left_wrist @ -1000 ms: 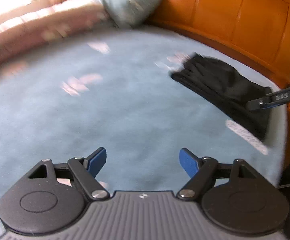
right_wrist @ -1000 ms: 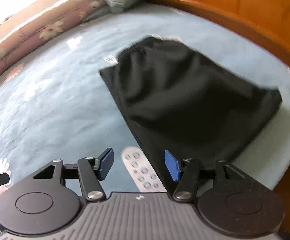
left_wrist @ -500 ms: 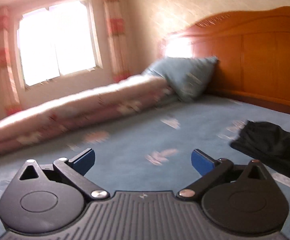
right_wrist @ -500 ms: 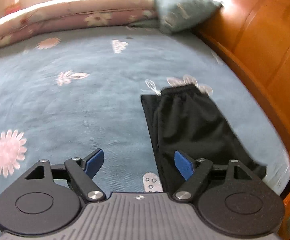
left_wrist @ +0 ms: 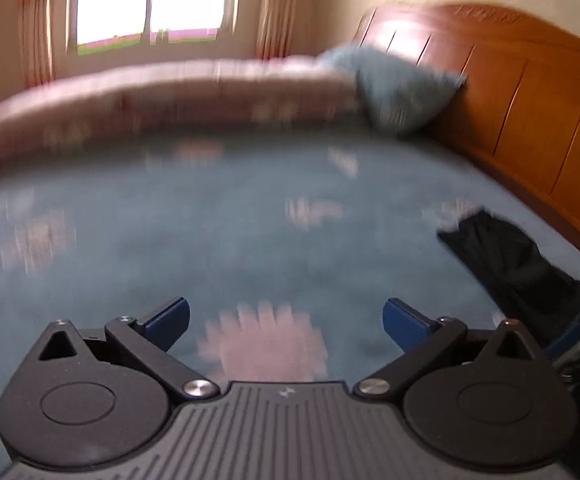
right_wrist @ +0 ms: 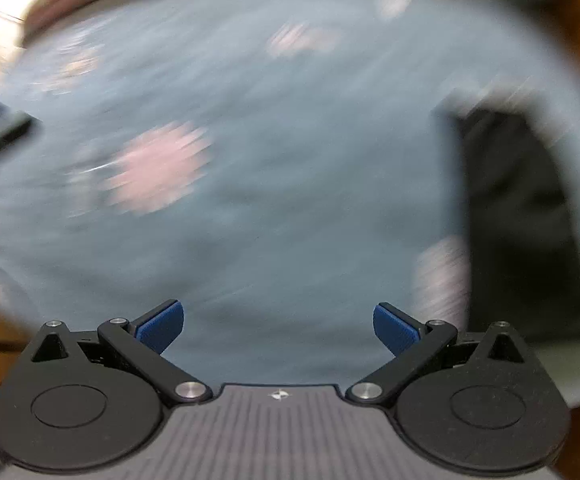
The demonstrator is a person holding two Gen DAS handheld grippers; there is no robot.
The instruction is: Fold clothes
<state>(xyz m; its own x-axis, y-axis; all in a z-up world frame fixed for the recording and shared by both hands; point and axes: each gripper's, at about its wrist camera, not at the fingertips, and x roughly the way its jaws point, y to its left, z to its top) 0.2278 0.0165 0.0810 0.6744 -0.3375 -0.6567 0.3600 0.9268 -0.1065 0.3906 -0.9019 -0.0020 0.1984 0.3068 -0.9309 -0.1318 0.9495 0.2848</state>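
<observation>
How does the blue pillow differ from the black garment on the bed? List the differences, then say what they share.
1. The blue pillow is pale blue-grey; the black garment is plain black.
2. The pillow is plump and leans against the wooden headboard; the garment lies flat and folded.
3. The pillow sits at the far corner; the garment lies nearer, at the bed's right edge.
Both rest on the blue floral bedsheet.

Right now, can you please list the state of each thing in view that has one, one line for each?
Left gripper: jaws wide open, nothing between them, above the sheet.
Right gripper: jaws have just been opening, now wide, nothing between them.
Black fabric garment: folded, lying flat near the bed's edge, untouched.
Blue flowered bed sheet: spread flat.
Blue-grey pillow: leaning against the wooden headboard.
Striped curtains: drawn aside.
</observation>
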